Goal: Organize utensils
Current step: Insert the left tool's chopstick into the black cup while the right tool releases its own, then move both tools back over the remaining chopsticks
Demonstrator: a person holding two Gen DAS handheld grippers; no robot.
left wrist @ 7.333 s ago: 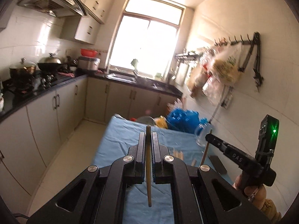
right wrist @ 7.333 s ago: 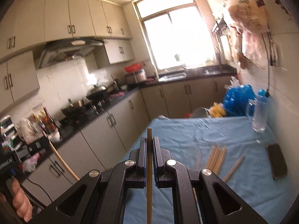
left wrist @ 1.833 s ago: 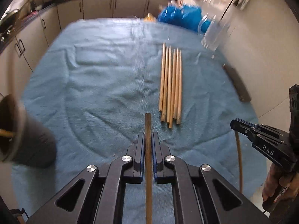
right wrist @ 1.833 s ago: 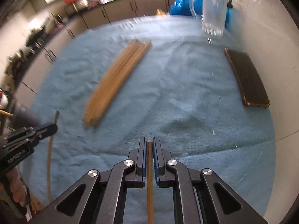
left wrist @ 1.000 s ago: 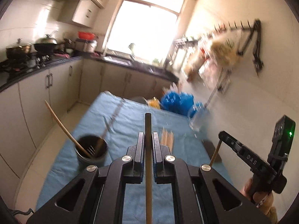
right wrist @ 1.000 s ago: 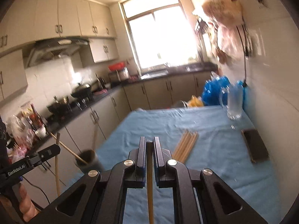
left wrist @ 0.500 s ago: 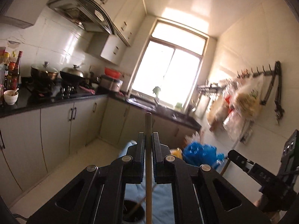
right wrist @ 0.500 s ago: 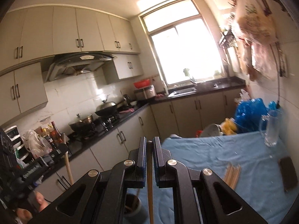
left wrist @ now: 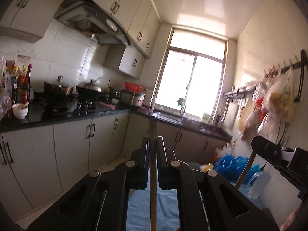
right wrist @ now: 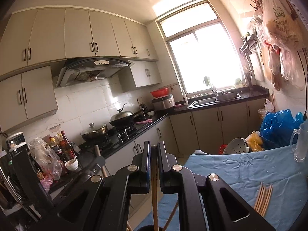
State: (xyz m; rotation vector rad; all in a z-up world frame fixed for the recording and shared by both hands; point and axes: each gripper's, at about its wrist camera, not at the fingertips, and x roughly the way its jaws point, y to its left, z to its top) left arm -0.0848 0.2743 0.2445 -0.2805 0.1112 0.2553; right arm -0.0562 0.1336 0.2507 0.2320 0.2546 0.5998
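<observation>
My left gripper (left wrist: pixel 153 140) is shut on a wooden chopstick (left wrist: pixel 153 173) that stands upright between its jaws, pointing toward the kitchen window. My right gripper (right wrist: pixel 153 146) is shut on another wooden chopstick (right wrist: pixel 154 188), whose lower end reaches down to the rim of a dark utensil cup (right wrist: pixel 146 228) at the bottom edge, where other sticks lean. The right gripper (left wrist: pixel 273 154) shows at the right of the left wrist view, the left gripper (right wrist: pixel 96 161) at the left of the right wrist view. A bundle of chopsticks (right wrist: pixel 263 198) lies on the blue cloth (right wrist: pixel 240 173).
A glass mug (right wrist: pixel 301 144) and a blue plastic bag (right wrist: pixel 277 125) stand at the table's far right by the wall. Kitchen cabinets (left wrist: pixel 77 144) and a stove with pots (right wrist: pixel 107 129) run along the left. Bags hang on the right wall (left wrist: pixel 277 100).
Both grippers have tilted further upward, so the table has dropped low in both views. The right chopstick now hangs over the dark cup. Both grips are unchanged.
</observation>
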